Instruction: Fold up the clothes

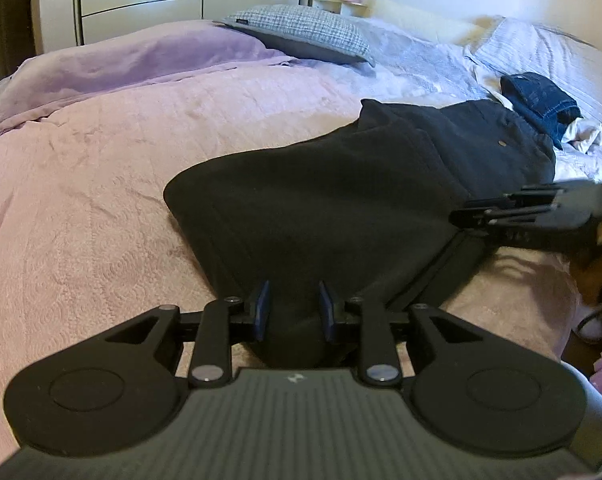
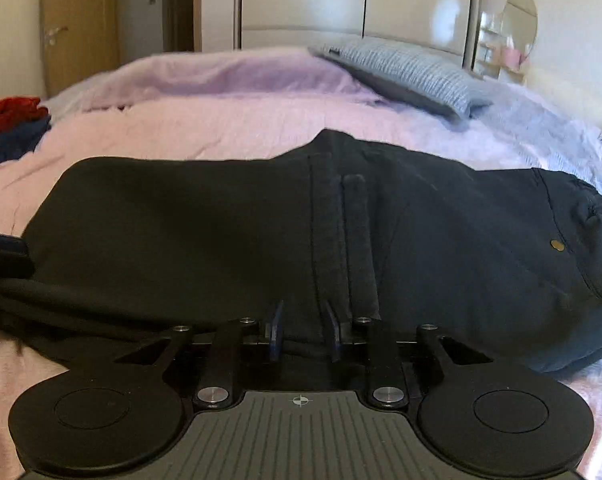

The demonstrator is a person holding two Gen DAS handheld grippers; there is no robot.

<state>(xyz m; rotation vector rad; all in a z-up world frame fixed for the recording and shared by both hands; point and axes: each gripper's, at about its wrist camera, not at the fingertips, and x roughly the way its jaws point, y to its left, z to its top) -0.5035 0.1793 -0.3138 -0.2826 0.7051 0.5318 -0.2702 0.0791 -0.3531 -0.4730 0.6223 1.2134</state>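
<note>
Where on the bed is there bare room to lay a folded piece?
Bare pink bedspread left of the black trousers, up to the lilac blanket. Crowded to the right: jeans and white laundry beside the waistband.

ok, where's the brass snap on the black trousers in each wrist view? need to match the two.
Left wrist: the brass snap is upper right, near the waistband of the black trousers, just left of the folded jeans.
Right wrist: the snap is at the right edge, mid-height, on the trousers.
Shared landmark: the grey checked pillow at the back of the bed.
</note>
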